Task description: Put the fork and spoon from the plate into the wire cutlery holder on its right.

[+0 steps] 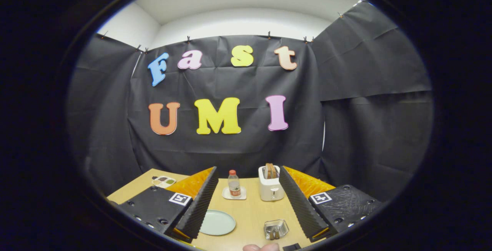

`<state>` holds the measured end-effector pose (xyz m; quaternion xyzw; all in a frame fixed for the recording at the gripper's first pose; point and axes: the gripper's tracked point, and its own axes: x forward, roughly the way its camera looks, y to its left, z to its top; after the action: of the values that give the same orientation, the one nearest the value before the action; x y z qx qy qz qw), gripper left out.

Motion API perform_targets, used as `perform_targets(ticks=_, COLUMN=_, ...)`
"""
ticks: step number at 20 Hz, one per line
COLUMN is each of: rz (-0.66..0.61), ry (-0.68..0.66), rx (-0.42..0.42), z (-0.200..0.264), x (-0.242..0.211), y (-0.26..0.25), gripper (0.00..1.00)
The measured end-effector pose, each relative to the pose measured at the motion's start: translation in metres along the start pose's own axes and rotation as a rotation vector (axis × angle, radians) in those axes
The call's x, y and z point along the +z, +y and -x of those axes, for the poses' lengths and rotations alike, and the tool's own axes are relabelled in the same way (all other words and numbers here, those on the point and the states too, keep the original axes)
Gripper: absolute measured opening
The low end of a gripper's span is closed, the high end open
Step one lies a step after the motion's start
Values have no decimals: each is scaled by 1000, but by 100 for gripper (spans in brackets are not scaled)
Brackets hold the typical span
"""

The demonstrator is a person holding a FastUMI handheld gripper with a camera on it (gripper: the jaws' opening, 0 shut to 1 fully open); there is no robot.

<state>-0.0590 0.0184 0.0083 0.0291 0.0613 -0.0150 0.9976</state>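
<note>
While the gripper [248,201] hangs with its fingers spread wide and holding nothing, a pale green plate [217,222] lies bare beside the left finger; beyond stands a water bottle [233,183] on a small tray [234,194]. Further right stands a white toaster [271,187]; the wire cutlery holder [276,229] sits near the right finger with fork and spoon handles inside.

The claw [248,189] is held wide apart above the tabletop [251,210]. Between its fingers lie the plate [217,222] and, to its right, the wire cutlery holder [276,229]. Beyond stand a bottle [233,183] and a toaster [271,188].
</note>
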Motion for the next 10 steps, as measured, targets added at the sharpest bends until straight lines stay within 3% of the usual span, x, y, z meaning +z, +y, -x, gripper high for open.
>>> perform_targets(ticks=10, rz=11, ry=-18, rx=11, z=-9, x=3, y=3, gripper=96)
